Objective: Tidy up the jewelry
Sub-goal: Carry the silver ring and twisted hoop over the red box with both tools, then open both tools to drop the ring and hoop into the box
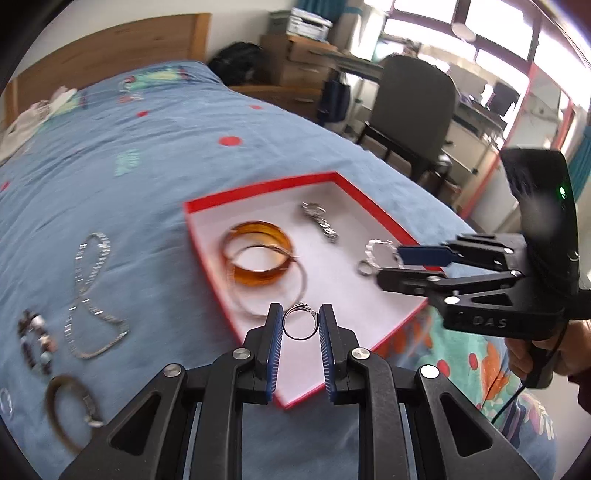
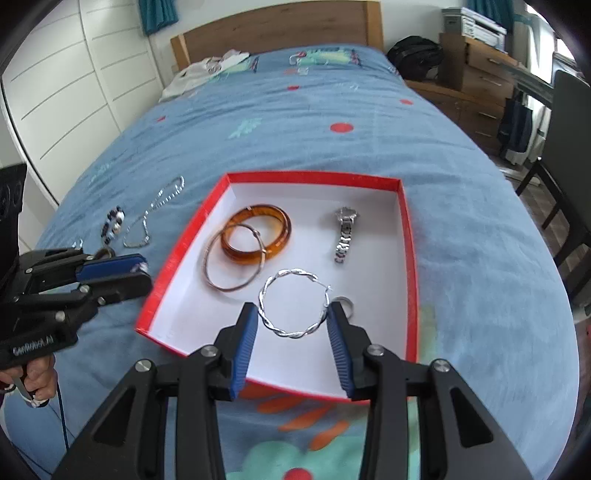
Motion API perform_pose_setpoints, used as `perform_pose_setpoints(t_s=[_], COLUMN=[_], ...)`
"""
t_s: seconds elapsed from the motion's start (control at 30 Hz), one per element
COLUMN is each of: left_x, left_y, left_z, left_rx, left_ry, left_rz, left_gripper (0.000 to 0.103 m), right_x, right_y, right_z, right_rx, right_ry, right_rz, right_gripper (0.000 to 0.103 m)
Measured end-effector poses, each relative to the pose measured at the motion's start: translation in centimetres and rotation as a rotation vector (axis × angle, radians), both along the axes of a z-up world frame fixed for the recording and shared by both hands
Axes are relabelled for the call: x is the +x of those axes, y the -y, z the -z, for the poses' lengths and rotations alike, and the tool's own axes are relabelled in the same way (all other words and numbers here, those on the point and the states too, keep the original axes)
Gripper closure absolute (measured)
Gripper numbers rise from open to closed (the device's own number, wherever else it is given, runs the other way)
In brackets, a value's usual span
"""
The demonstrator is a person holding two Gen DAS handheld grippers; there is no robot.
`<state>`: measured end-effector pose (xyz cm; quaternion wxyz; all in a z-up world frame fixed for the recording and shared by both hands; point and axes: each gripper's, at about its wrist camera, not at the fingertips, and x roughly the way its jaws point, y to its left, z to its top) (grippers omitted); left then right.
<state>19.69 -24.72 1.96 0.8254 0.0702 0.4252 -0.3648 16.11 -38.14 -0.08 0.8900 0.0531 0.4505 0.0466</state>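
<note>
A red box [image 1: 258, 188] [image 2: 314, 177] with a white inside lies on the blue bedspread. In it are an amber bangle [image 2: 256, 234], a thin hoop [image 2: 234, 258], a silver watch [image 2: 345, 234] and a small ring [image 2: 345, 304]. My left gripper [image 1: 300, 314] is shut on a thin silver ring [image 1: 299, 325] above the box's near left edge. In the right wrist view the left gripper [image 2: 146, 271] hangs just left of the box. My right gripper [image 2: 291, 308] [image 1: 389, 264] is shut on a twisted silver hoop earring [image 2: 293, 304] [image 1: 380, 253] over the box's near part.
Left of the box on the bedspread lie a silver chain [image 1: 92, 295] [image 2: 155, 210], a bead bracelet [image 1: 35, 339] [image 2: 112, 225] and a brown bracelet [image 1: 70, 410]. A grey chair [image 1: 413, 103] and drawers stand beyond the bed's right edge. White clothes lie by the headboard [image 2: 277, 26].
</note>
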Motion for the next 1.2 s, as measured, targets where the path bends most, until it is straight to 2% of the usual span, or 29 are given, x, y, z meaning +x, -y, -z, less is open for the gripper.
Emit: perform_pose_setpoints(t_s=[0.1, 0.37, 0.5, 0.77, 0.97, 1.2], left_x=[0.4, 0.8, 0.7, 0.6, 0.5, 0.6], left_y=[1.9, 3.8, 4.5, 4.8, 4.6, 4.6], left_z=[0.9, 3.1, 3.9, 4.9, 5.0, 5.0], left_rx=[0.026, 0.091, 0.137, 0.214, 0.216, 0.215], left_ry=[-0.022, -0.066, -0.076, -0.063, -0.056, -0.051], left_rz=[0.034, 0.062, 0.082, 0.119, 0.134, 0.133], left_gripper=[0.084, 0.084, 0.084, 0.083, 0.082, 0.082], right_x=[0.8, 2.3, 3.0, 4.3, 4.3, 4.0], right_y=[0.5, 1.5, 1.6, 1.1, 0.6, 0.7], right_z=[0.8, 2.4, 3.0, 3.4, 3.8, 3.8], right_rx=[-0.006, -0.025, -0.019, -0.08, -0.151, -0.145], right_ry=[-0.023, -0.059, -0.087, -0.145, -0.191, -0.198], right_rz=[-0.02, -0.061, -0.101, -0.217, -0.307, -0.328], right_gripper=[0.066, 0.066, 0.066, 0.066, 0.065, 0.065])
